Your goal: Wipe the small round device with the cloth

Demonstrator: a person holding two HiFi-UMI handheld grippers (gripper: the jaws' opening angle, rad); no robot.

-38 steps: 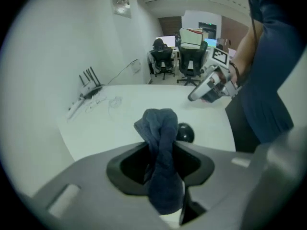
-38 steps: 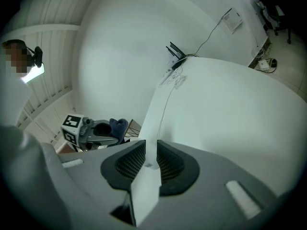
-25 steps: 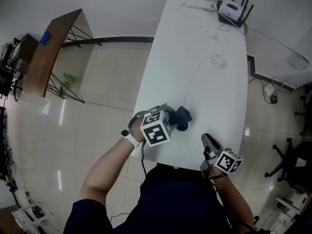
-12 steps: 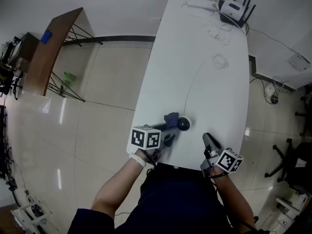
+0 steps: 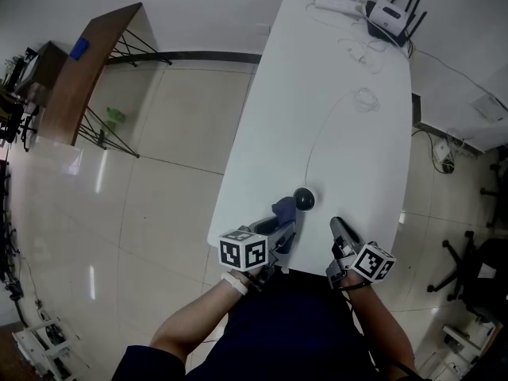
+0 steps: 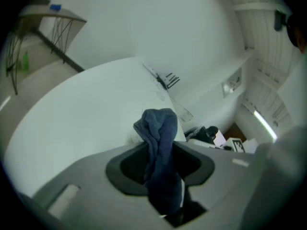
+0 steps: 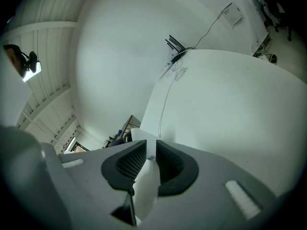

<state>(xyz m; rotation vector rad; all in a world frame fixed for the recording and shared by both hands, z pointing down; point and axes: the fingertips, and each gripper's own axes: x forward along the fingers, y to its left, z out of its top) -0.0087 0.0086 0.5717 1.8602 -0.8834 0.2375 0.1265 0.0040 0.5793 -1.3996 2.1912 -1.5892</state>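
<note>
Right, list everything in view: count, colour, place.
table: one, white, centre
device: one, black, round, near end of the table
cable: one, white, runs from the device to a coil mid-table
cloth: one, blue, in the left gripper, beside the device
router: one, white with black antennas, far end of the table
power strip: one, white, left of the router
side table: one, brown, on the floor at left
bottle: one, green, on the floor by the side table
chair: at least one, black, right edge
left gripper: grey, shut on the cloth
right gripper: grey, jaws slightly apart, empty, right of the device
</note>
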